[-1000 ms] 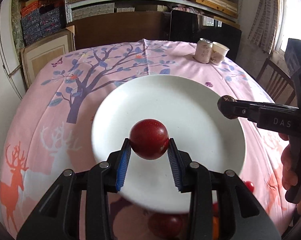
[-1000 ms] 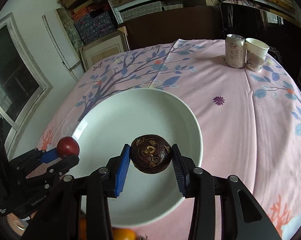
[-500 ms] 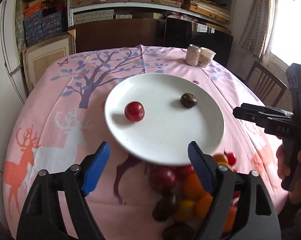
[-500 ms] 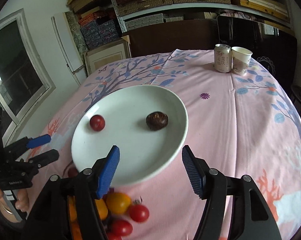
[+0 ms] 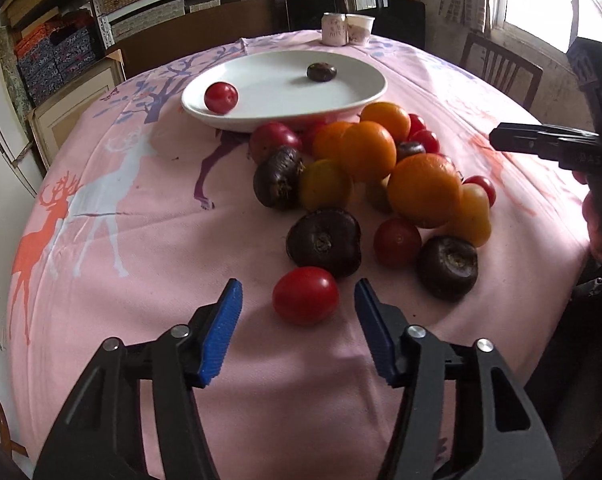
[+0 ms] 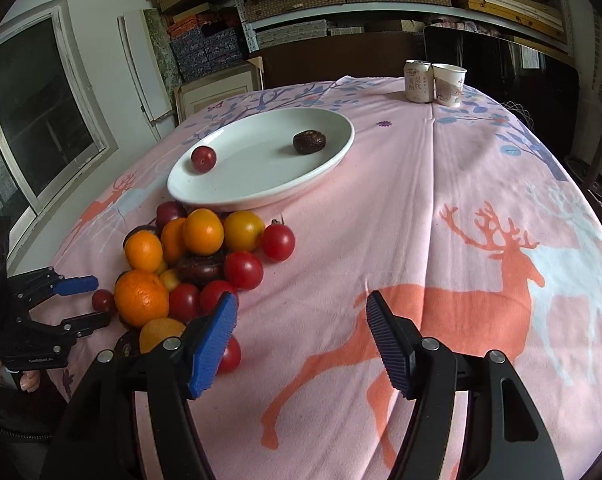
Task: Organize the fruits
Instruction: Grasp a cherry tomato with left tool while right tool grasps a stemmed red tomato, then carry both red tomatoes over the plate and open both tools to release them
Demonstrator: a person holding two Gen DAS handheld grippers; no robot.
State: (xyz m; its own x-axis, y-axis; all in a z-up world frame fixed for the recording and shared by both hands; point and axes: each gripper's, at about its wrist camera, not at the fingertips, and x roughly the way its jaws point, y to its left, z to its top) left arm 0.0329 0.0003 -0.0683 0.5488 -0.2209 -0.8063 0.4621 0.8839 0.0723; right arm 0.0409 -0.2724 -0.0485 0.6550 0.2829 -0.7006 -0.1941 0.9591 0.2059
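One white plate (image 5: 353, 100), one can (image 6: 418, 81), one paper cup (image 6: 449, 84), two claws (image 5: 297, 330)

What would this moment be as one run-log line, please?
left gripper: open, closing around red tomato | right gripper: open, empty | white plate: two fruits

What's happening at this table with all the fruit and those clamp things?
A person is sorting fruit with a hand-held gripper in each hand. The white plate holds just a red fruit and a dark brown one; the rest sit piled on the pink cloth beside it. The left hand-held gripper, jaws narrowing, is around a red tomato without gripping it. The right hand-held gripper is open over bare cloth, near the pile.
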